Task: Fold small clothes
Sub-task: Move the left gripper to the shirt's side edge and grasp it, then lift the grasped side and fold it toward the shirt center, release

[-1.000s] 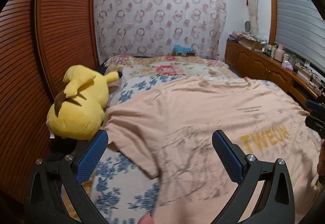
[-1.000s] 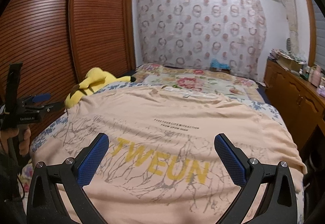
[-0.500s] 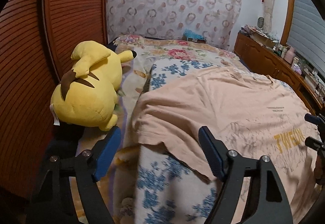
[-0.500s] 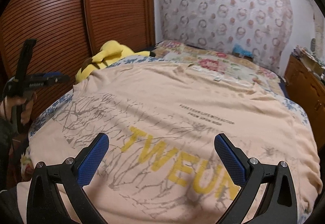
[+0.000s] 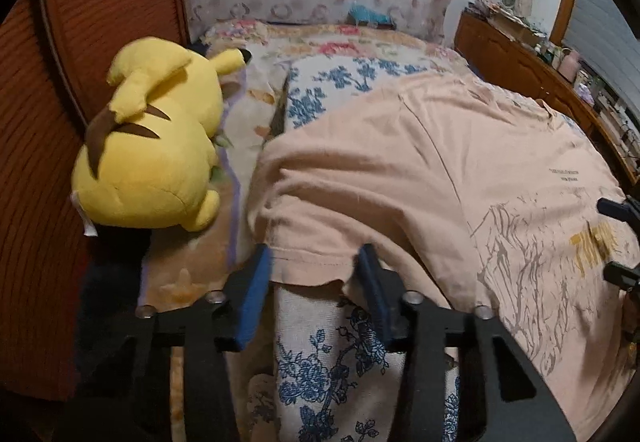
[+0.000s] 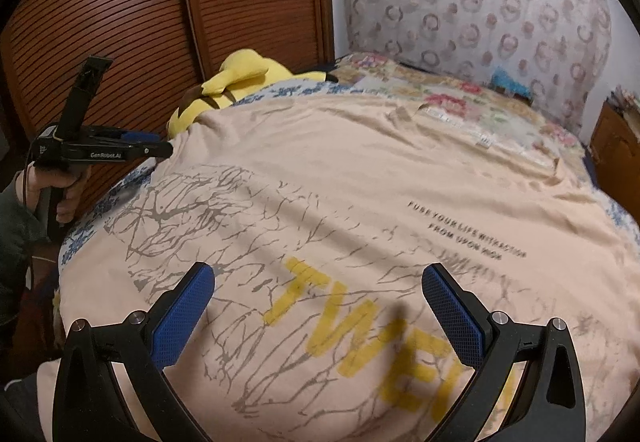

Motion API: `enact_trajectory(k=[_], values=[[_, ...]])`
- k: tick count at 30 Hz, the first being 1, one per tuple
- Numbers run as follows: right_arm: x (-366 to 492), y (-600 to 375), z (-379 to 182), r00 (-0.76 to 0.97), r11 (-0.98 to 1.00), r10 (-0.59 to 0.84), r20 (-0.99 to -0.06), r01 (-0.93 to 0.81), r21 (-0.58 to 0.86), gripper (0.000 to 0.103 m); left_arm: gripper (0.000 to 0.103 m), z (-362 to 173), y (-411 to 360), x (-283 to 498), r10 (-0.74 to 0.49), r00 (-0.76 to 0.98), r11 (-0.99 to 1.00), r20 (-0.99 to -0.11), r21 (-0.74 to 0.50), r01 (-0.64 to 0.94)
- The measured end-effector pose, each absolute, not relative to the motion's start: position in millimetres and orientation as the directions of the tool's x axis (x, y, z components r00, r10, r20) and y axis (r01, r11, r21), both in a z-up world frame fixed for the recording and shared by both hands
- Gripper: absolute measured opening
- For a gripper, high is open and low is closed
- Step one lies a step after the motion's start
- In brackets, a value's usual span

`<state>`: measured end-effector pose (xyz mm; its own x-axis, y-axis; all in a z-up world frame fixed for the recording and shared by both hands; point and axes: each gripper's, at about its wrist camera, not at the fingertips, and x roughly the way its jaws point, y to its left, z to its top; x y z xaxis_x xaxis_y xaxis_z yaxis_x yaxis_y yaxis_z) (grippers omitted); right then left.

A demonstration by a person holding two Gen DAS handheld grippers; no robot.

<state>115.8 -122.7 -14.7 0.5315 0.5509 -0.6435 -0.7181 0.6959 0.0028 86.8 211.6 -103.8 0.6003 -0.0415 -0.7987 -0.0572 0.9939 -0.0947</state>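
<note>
Bed [image 5: 340, 374] fills both views, blue-floral cover over a pink-floral one further up frame. Peach T-shirt [image 6: 360, 177] spread flat across it, print side up, yellow "TWEUN" lettering low centre in the right wrist view, collar toward the upper right of that frame; the shirt takes most of the right half of the left wrist view. Yellow plush toy [image 5: 152, 137] at centre left of the left wrist view, lying beside the sleeve but apart from it, against the brown slatted wardrobe doors [image 6: 140, 21]. Sleeve [image 5: 320, 209] lies bunched at lower centre of the left wrist view, hem sagging over the cover. Left gripper [image 5: 316, 274] at lower centre, tongs partly closed, straddling the sleeve hem; blue pads sit on either side of the cloth with a gap visible, so not clamped yet. Right gripper [image 6: 318, 312] at bottom centre of its own view, tongs wide, holding nothing, poised above the lettering. Judgement on handling: thin cotton jersey, light, limp, no stiffness, will drape and crease wherever lifted, and drag on the cover could pull the body askew. Best hold looks to be the doubled stitched hem of the sleeve, where the pads get a firmer bite; a single layer mid-panel would likely slip or tent.
</note>
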Motion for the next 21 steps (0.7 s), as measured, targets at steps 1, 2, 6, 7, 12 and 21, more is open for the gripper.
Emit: enact_trajectory(k=[1,2,6,7,12,21], values=[[117,-124,-16,0.526,0.694,0.550,-0.648,-0.720,0.005,0.103,0.040,-104,213,87,-0.046,0.601,0.993,-0.798,-0.100,-0.057],[117,-122,-17,0.526,0.694,0.548,-0.651,-0.720,0.002,0.103,0.038,-104,215,86,-0.047,0.601,0.993,-0.798,-0.100,-0.055],[126,-119,-18,0.521,0.693,0.546,-0.656,-0.721,0.003,0.102,0.007,-100,217,85,-0.010,0.610,0.996,-0.792,-0.059,-0.060],[126,-120,-18,0.525,0.695,0.543,-0.655,-0.719,-0.001,0.102,0.005,-99,217,85,-0.015,0.609,0.997,-0.793,-0.059,-0.053],[125,-109,-22,0.535,0.704,0.538,-0.652,-0.710,-0.001,0.102,0.003,-78,206,82,0.012,0.655,0.999,-0.755,-0.017,-0.039],[125,-110,-28,0.539,0.712,0.542,-0.645,-0.703,0.010,0.102,0.003,-4,153,85,-0.108,0.753,0.993,-0.649,-0.034,0.113]])
